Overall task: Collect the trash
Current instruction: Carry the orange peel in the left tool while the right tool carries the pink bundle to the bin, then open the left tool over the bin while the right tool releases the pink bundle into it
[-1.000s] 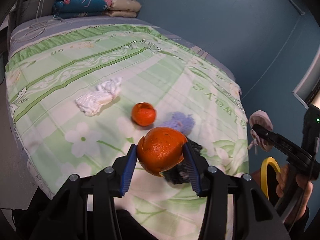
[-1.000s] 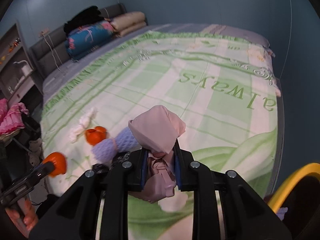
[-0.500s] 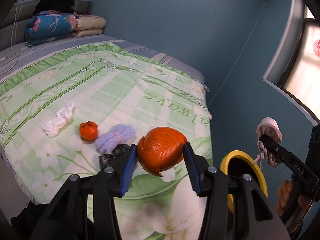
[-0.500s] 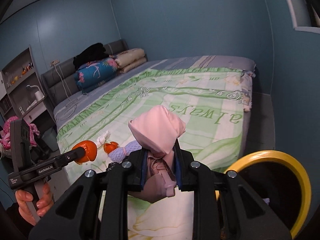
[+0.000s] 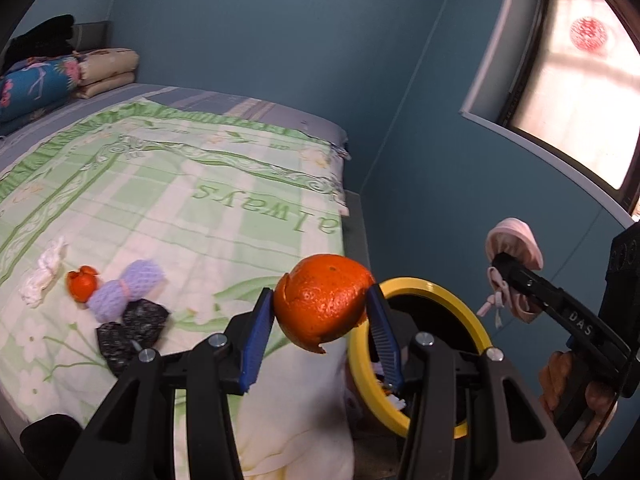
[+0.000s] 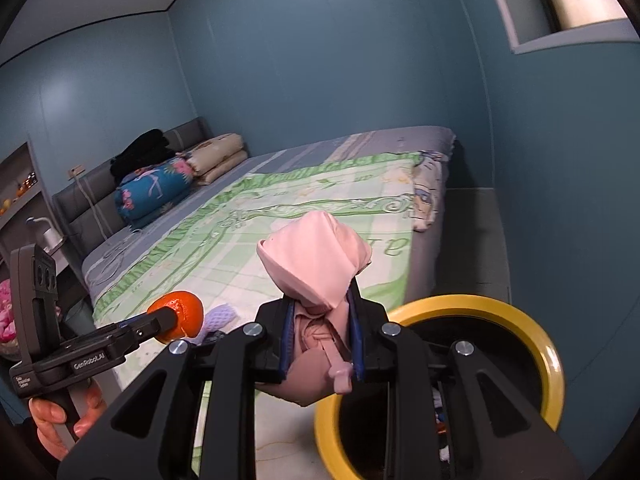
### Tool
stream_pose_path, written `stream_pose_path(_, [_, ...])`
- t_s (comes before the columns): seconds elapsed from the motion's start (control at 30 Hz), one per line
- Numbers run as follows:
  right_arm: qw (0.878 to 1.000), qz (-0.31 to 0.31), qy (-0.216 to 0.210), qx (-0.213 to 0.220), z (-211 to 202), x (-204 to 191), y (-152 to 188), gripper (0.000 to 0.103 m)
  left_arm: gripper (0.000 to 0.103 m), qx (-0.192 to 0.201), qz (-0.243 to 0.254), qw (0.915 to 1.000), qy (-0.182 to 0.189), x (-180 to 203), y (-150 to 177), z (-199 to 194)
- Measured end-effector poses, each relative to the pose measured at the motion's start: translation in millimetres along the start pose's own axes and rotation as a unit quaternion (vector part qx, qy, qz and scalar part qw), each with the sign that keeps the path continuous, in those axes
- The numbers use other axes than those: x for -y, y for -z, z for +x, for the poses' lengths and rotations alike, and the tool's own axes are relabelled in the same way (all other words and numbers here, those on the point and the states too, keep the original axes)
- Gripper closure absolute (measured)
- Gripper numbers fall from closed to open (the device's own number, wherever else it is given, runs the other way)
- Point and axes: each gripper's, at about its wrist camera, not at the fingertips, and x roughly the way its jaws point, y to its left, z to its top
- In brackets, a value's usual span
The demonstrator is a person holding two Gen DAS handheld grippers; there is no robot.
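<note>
Left tongs (image 5: 320, 316) clamp an orange peel (image 5: 325, 298); right tongs (image 6: 320, 336) pinch a pink bag (image 6: 316, 276) above the yellow-rimmed bin (image 6: 548, 360) beside the bed (image 5: 168, 200) in a blue-walled room.

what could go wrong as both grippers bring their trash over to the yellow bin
1. The orange peel is pinched only at its edges by the left gripper and sits beside the yellow bin, not over its opening; released now, it could land on the bedspread.
2. The pink bag in the right gripper has a dangling tie that may snag on a finger.
3. Both grippers converge on one opening and could collide.
</note>
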Motion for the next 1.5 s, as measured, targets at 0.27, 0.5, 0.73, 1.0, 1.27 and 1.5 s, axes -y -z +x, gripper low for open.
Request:
stream_pose_path(0.27, [0.999,0.04,0.014,-0.014,3,45,3,0.081,0.058,-0.025,0.031,0.9989,0.022,45,6,29])
stream_pose_path(0.5, [0.998,0.056,0.025,-0.02,9,68,10,0.081,0.058,-0.05,0.051,0.997,0.028,68,14,51])
stream_pose_path(0.73, [0.997,0.066,0.031,-0.033,19,79,15,0.08,0.058,-0.07,0.07,0.9946,0.031,87,25,69])
stream_pose_path(1.0, [0.995,0.079,0.038,-0.05,33,90,21,0.08,0.058,-0.092,0.084,0.9916,0.036,99,38,84])
stream_pose_path(1.27, [0.992,0.102,0.056,-0.055,39,99,29,0.06,0.042,-0.08,0.089,0.9925,0.025,100,42,81])
stream_pose_path(1.5, [0.989,0.126,0.068,-0.027,30,110,28,0.042,0.02,-0.031,0.084,0.9958,-0.019,83,32,59])
